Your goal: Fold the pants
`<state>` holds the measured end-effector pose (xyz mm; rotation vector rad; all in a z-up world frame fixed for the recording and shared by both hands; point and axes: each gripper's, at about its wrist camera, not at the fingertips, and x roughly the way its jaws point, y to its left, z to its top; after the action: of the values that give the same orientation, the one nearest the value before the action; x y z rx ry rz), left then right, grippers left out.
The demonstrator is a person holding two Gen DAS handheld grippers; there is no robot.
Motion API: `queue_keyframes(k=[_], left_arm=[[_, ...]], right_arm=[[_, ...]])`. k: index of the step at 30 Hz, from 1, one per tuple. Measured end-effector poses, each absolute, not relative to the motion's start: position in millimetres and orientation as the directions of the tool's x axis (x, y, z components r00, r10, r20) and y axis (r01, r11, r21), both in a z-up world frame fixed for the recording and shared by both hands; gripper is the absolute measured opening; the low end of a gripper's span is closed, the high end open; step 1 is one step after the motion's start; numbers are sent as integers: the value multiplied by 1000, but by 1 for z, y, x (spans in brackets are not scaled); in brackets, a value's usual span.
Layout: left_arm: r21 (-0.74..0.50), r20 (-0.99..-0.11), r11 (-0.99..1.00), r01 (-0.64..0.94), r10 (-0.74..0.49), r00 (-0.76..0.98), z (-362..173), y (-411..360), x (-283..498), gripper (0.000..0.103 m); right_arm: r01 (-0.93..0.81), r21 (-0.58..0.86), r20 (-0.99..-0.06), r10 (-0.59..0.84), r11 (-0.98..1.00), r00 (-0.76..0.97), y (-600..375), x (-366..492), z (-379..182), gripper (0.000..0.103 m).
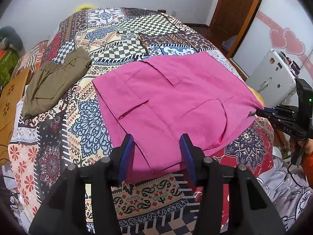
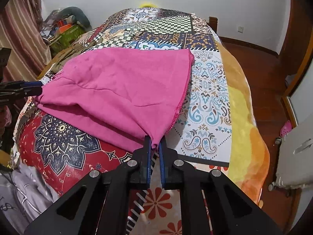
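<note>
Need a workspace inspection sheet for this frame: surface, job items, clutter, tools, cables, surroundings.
Surface: bed with patchwork cover, orange blanket along one edge.
Job's things: pink pants partly folded, spread flat.
Clutter: olive pants folded beside them; grey bedding bunched at the near edge.
Grippers: left tool open, straddling the pink hem, pads clear; right tool shut on a pink corner.
Cables: dark cord hanging by the right tool.
Surroundings: white suitcase, wooden door, striped curtain, wood floor.
</note>
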<state>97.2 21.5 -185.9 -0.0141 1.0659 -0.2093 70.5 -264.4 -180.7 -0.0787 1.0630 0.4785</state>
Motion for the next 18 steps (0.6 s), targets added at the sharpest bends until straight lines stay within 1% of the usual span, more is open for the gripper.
queue_keyframes(k=[9, 10, 12, 13, 14, 18], left_arm=[[-117, -871, 981, 152, -175, 459, -194, 26, 99, 53], [-106, -870, 983, 149, -164, 466, -191, 27, 99, 53], [-86, -861, 987, 139, -144, 487, -184, 31, 101, 53], [-84, -857, 987, 134, -140, 496, -181, 33, 101, 53], [-82, -851, 989, 126, -135, 507, -177, 37, 103, 53], [-50, -829, 996, 76, -84, 553, -164, 53, 115, 53]], right_arm=[[-417, 163, -879, 324, 894, 351, -257, 69, -197, 7], [-412, 164, -883, 320, 896, 344, -258, 71, -196, 9], [-394, 154, -892, 299, 906, 339, -262, 73, -195, 18], [-387, 151, -895, 293, 910, 338, -265, 74, -194, 24], [-379, 149, -896, 288, 913, 339, -268, 76, -193, 27], [-363, 132, -887, 274, 922, 372, -278, 81, -182, 28]])
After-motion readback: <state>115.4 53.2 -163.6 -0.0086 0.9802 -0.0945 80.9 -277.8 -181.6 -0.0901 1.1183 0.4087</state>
